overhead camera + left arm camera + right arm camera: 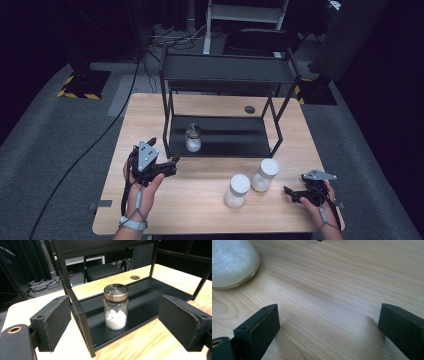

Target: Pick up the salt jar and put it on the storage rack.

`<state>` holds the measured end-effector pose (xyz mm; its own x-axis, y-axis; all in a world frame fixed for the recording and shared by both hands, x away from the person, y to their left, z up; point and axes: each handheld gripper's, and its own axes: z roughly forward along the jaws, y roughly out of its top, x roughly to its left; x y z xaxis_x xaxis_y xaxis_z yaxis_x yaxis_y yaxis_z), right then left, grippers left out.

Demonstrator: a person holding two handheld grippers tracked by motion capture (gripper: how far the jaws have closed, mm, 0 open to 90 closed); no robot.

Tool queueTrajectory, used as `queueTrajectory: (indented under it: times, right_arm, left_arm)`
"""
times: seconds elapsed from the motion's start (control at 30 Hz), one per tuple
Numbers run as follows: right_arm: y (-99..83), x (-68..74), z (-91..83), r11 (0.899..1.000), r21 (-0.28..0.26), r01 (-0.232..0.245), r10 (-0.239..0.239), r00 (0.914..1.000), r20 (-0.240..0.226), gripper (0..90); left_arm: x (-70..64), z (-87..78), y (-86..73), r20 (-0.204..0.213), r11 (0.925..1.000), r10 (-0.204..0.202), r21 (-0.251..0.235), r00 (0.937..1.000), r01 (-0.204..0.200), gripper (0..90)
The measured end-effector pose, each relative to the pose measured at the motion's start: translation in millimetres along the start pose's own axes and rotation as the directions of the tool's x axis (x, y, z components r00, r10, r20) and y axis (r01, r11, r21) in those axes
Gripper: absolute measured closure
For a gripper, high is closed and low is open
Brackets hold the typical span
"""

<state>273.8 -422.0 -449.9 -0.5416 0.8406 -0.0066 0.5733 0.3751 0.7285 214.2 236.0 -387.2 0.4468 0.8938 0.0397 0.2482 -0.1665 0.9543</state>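
**Shaker jar on the lower shelf, both claws released**

Shaker jar (116,307) — clear glass cylinder, white grainy powder in the bottom half, brushed metal lid with a small flap. Stands upright on the matte black bottom tray of a thin-tubed metal rack (79,315), near its front left corner. Framed between the wide-apart foam-faced black jaws of the left gripper (115,326), not touched by either; one black corner post of the rack rising between the left jaw and the jar. Seen from above at the tray's left end (193,138), left gripper (170,167) just outside the rack.

Pale wood-grain table (200,200) — smooth, light. Two white-capped jars of white grains (237,190) (264,175) standing close together in front of the rack. Right gripper (289,194) low over the tabletop beside them, released, jaws spread over bare wood (329,322); rounded glass base of one jar (232,262) at the upper left of its view.
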Motion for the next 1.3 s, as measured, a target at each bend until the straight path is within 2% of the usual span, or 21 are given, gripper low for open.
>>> queueTrajectory:
  times: [0.2, 0.53, 0.8, 1.03, 1.3]
  right_arm:
    - [0.0, 0.0, 0.0, 1.0, 0.0, 0.001, -0.001, 1.0, 0.0, 3.6]
    - [0.0, 0.0, 0.0, 1.0, 0.0, 0.001, -0.001, 1.0, 0.0, 3.6]
    - [0.0, 0.0, 0.0, 1.0, 0.0, 0.0, 0.0, 1.0, 0.0, 3.5]
    - [0.0, 0.0, 0.0, 1.0, 0.0, 0.0, 0.0, 1.0, 0.0, 3.6]
    - [0.0, 0.7, -0.2, 1.0, 0.001, -0.003, 0.003, 1.0, 0.003, 3.6]
  left_arm:
    - [1.0, -8.2, -11.3, -0.007, 1.0, 0.002, 0.005, 1.0, -0.002, 10.3]
    - [7.3, -16.7, -33.3, -0.02, 0.9982, -0.015, 0.059, 0.9997, 0.016, 10.2]
    - [9.7, -14.4, -51.2, -0.021, 0.9925, -0.049, 0.111, 0.9986, 0.051, 10.2]
    - [10.3, -12.9, -61.1, -0.028, 0.9879, -0.055, 0.143, 0.9981, 0.058, 10.0]
    - [11.5, -6.9, -70.6, -0.032, 0.9763, -0.074, 0.201, 0.9968, 0.079, 10.0]
